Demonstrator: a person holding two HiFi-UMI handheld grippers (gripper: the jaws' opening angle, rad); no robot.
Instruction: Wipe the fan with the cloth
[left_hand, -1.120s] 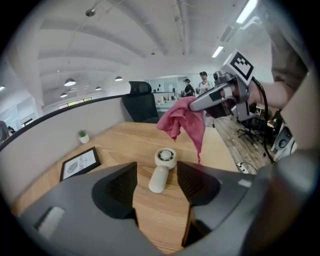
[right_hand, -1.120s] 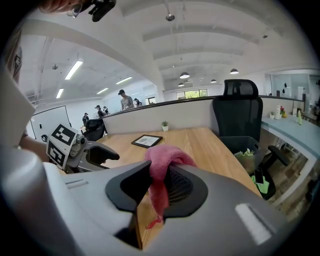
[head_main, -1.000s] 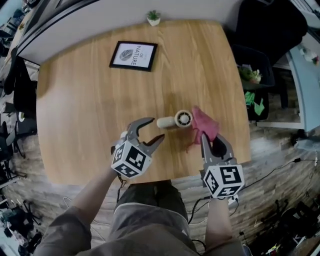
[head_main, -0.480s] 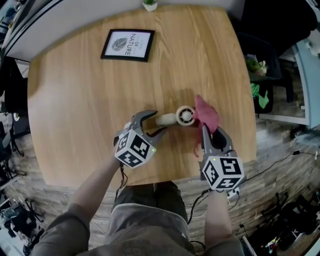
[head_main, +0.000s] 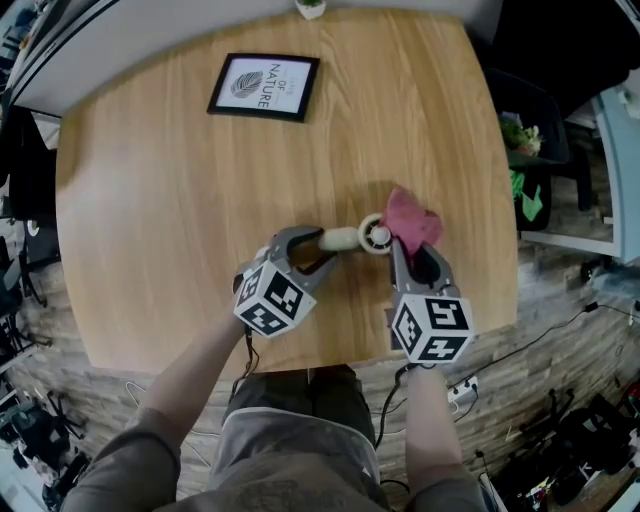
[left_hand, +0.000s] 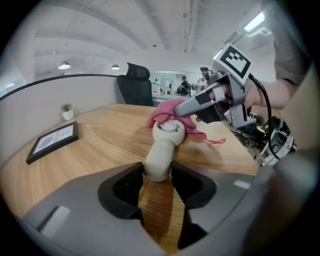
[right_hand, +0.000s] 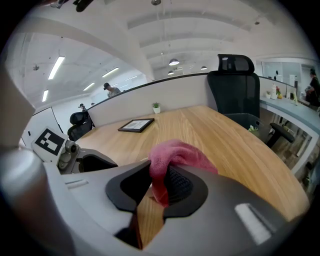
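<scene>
Fan (head_main: 358, 238) is lying on its side on the worktop (head_main: 170, 220), toward the near edge, with its handle pointing at the left tool (left_hand: 157, 172) and its head at the right tool (head_main: 415, 252). Left tool jaws are closing, with the handle end sitting between them and both pads looking to be in contact with it. Pink cloth (right_hand: 175, 152) is being clamped in the right tool and bunched against the fan head. A framed print (head_main: 263, 86) is lying well apart, at the far side.
</scene>
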